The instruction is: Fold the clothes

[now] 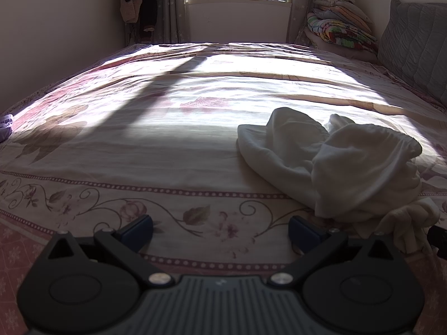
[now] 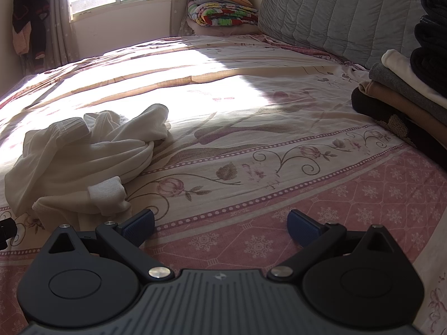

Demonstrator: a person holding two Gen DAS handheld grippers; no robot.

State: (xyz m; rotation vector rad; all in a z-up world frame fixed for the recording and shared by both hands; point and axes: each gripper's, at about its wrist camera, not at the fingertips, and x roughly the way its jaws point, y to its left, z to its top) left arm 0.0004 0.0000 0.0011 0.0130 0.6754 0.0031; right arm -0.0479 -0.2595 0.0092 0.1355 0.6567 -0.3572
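A crumpled white garment (image 1: 329,164) lies on the flowered bedsheet (image 1: 167,145), to the right in the left wrist view. It also shows at the left in the right wrist view (image 2: 83,162), with a ribbed cuff near the front. My left gripper (image 1: 220,234) is open and empty, low over the sheet, left of the garment. My right gripper (image 2: 220,227) is open and empty, just right of the garment's near edge. Each gripper's edge peeks into the other's view.
A stack of folded clothes (image 2: 405,89) sits at the right of the bed. A grey quilted headboard (image 2: 335,14) runs along the far right. Folded colourful blankets (image 1: 338,30) are piled in the far corner. Dark clothes (image 1: 142,0) hang by the window. A pale cloth (image 1: 5,127) lies at the left edge.
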